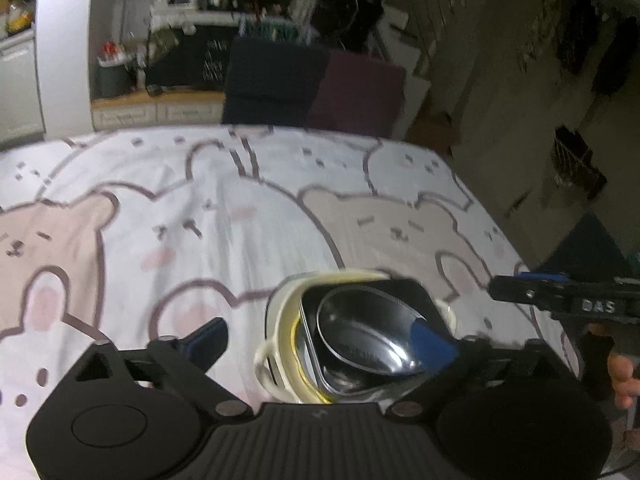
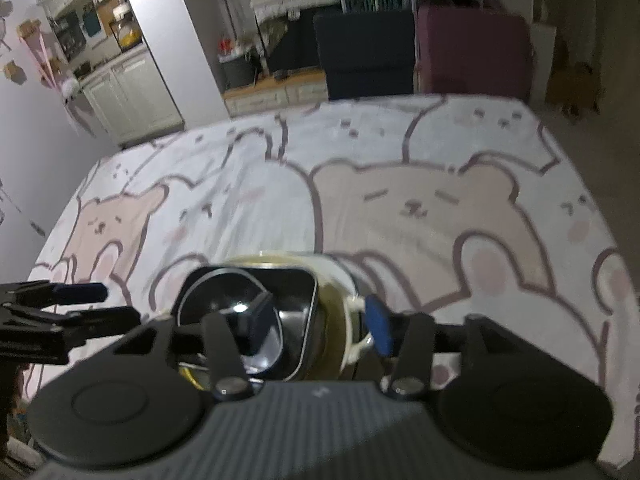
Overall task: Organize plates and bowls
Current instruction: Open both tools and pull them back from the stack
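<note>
The left gripper [image 1: 324, 342] stands with its jaws spread wide, pinching nothing; its left blue pad sits clear over the sheet and its right blue pad [image 1: 430, 342] overlaps the near right edge of the stack in this view, though whether it touches the rim I cannot tell; the right gripper [image 2: 320, 326] is also parted, its dark left finger [image 2: 256, 320] hanging over the hollow of the top bowl and its blue right pad [image 2: 378, 330] just outside the cream handle, neither visibly pressing; between them lies the nested stack: a shiny steel bowl [image 1: 368, 344] inside a dark squarish dish [image 2: 296, 292], inside a cream handled bowl [image 1: 280, 312] with a yellowish inner rim; the stack rests on a bear-print bedsheet [image 1: 240, 208] near its front edge; part of a hand [image 1: 622, 376] grips the right gripper's handle at the far right of the left view; beyond the bed stand a navy chair [image 2: 366, 52] and a maroon chair [image 2: 474, 52] side by side, cluttered shelves behind
</note>
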